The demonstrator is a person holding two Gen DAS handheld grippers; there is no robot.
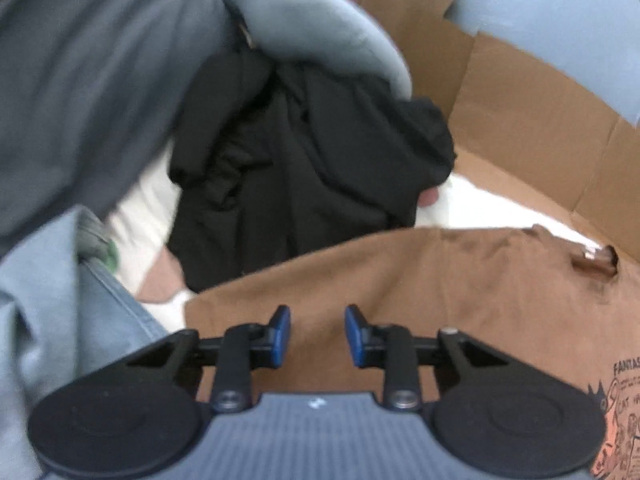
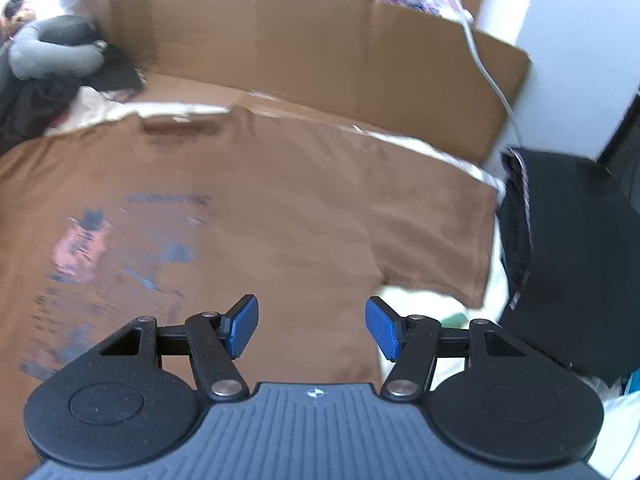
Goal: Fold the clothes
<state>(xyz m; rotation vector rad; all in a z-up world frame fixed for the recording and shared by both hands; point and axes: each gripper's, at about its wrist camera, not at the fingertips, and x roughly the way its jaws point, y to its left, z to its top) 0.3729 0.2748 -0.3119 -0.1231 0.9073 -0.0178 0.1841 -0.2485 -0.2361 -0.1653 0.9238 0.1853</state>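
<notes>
In the left wrist view, the left gripper [image 1: 317,334] hangs with its jaws apart and empty over the brown T-shirt [image 1: 420,280], whose print [image 1: 618,412] at the far right reads "FANTAS" and "CAT". In the right wrist view, the right gripper [image 2: 311,327] is wide apart and empty over the same shirt, spread flat before the cardboard wall [image 2: 320,40]; the print is too blurry to read.

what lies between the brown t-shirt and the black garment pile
A strip of white sheet separates the brown t-shirt from the black garment pile, seen in the left wrist view.
</notes>
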